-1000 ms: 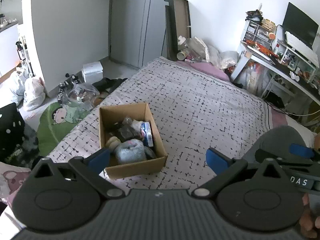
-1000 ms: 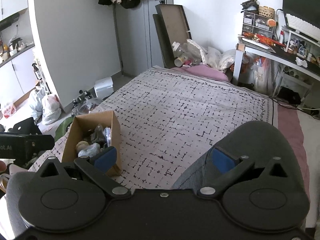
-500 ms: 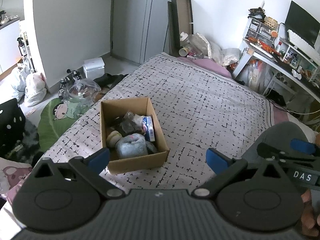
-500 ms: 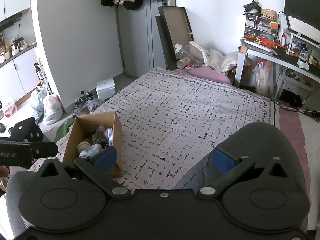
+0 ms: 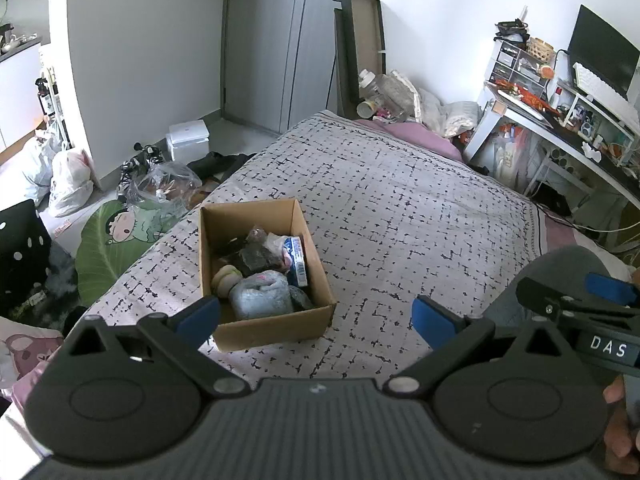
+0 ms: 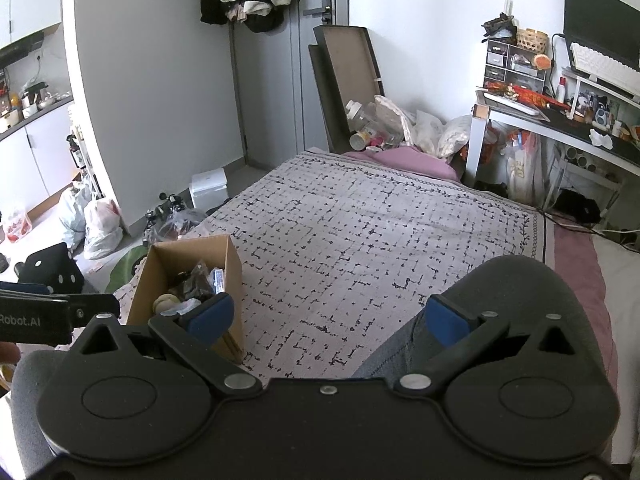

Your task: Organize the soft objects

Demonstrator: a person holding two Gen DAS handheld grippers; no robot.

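Observation:
An open cardboard box (image 5: 312,276) stands on the patterned bedspread (image 5: 400,208), filled with soft things: a pale blue rolled plush (image 5: 260,296), a cream round toy (image 5: 224,278), dark wrapped items and a blue-white pack (image 5: 296,256). My left gripper (image 5: 316,318) is open and empty, above the bed just in front of the box. My right gripper (image 6: 328,316) is open and empty, further right; the box (image 6: 236,280) sits at its left. The right gripper also shows at the right of the left wrist view (image 5: 576,304).
The person's knee in grey (image 6: 512,280) lies at the bed's near right. Bags, a white box (image 5: 188,140) and a green cartoon mat (image 5: 116,236) litter the floor left. A cluttered desk (image 5: 560,120) stands right; cardboard (image 6: 348,80) leans on the far wall.
Both grippers have risen and pulled back a little, so the box sits lower and further off in both views. Both stay open and empty.

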